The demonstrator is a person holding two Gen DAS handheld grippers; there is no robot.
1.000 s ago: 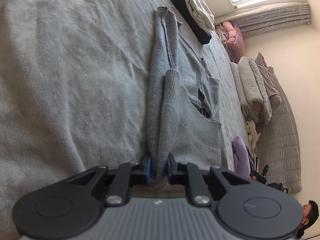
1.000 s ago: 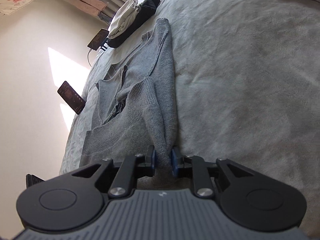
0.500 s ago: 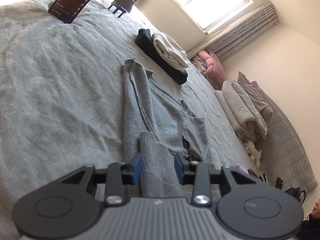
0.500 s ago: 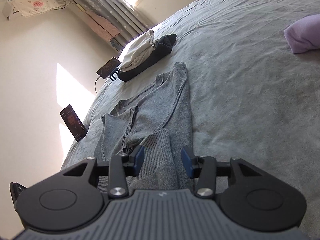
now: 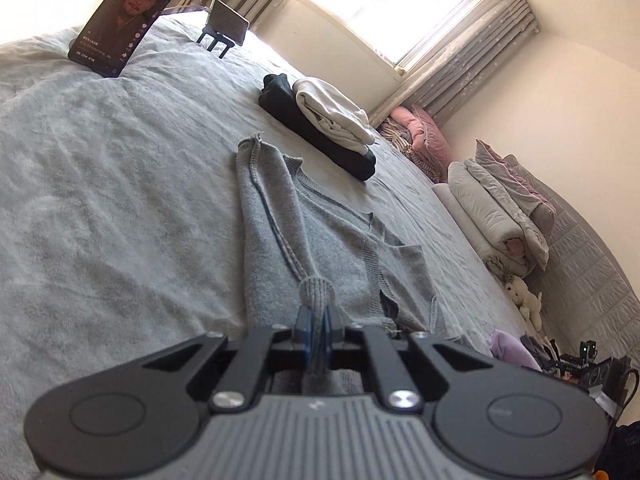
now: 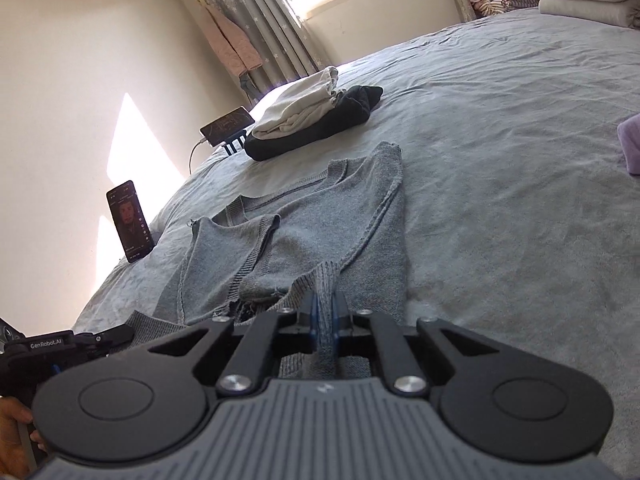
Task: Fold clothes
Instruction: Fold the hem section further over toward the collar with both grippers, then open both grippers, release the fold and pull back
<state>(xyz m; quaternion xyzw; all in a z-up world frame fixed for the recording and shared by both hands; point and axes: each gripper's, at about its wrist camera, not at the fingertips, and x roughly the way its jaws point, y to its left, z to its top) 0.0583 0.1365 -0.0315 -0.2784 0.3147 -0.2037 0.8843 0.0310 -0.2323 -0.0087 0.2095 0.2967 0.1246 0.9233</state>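
Lower hem of the grey sweater (image 5: 320, 240) is hidden behind both gripper bodies; only the upper part and collar show, spread flat on the grey bedspread (image 5: 100, 200). At the bed's far side the purple cloth (image 6: 630, 144) is cut off by the frame edge, and the heap of bedding (image 5: 496, 216) beyond is too blurred to sort into items. Readable writing: "GenRobot.AI" on the left tool's body, seen at the near left of the right wrist view. Text on the propped phone (image 5: 124, 16) is too small to read. Left gripper (image 5: 316, 326) tilts downward toward the bed, jaws pressed together on a bunched ribbed fold of the sweater. Right gripper (image 6: 325, 318) tilts likewise, its jaws closing, ribbed knit pinched between the pads. Hand (image 6: 16, 444) on the left tool is only partly visible. Folded clothes stack (image 5: 328, 124), white on black, lies far beyond the sweater.
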